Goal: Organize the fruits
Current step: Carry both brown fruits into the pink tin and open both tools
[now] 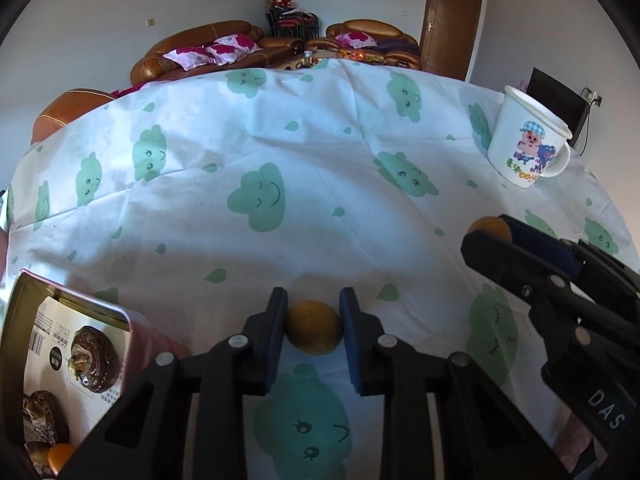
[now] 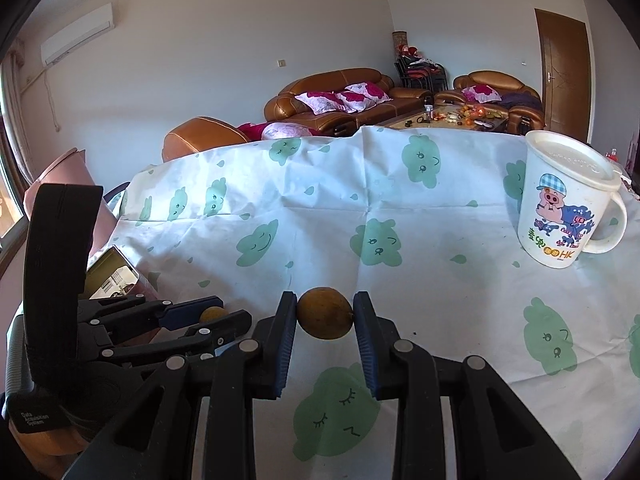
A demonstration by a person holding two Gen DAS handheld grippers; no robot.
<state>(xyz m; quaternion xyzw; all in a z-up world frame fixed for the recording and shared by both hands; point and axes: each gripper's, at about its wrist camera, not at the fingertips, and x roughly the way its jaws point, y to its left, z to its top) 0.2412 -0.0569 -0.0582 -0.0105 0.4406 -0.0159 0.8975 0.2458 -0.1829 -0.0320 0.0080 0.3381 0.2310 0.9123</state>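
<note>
In the left wrist view my left gripper [image 1: 314, 308] is shut on a small round yellow-brown fruit [image 1: 314, 330], its blue pads pressing both sides, low over the tablecloth. At the right of that view my right gripper [image 1: 486, 230] pinches a second such fruit [image 1: 490, 227]. The right wrist view shows the right gripper [image 2: 326, 300] shut on its fruit [image 2: 325, 314], and the left gripper [image 2: 230, 310] at the left holding the other fruit [image 2: 212, 314]. Whether either fruit rests on the cloth I cannot tell.
An open snack box [image 1: 44, 312] lies at the table's near left corner, with an orange fruit [image 1: 60, 456] inside. A white lidded cartoon mug [image 2: 560, 200] stands at the right. The white tablecloth [image 2: 320, 220] with green prints covers the table. Sofas stand behind.
</note>
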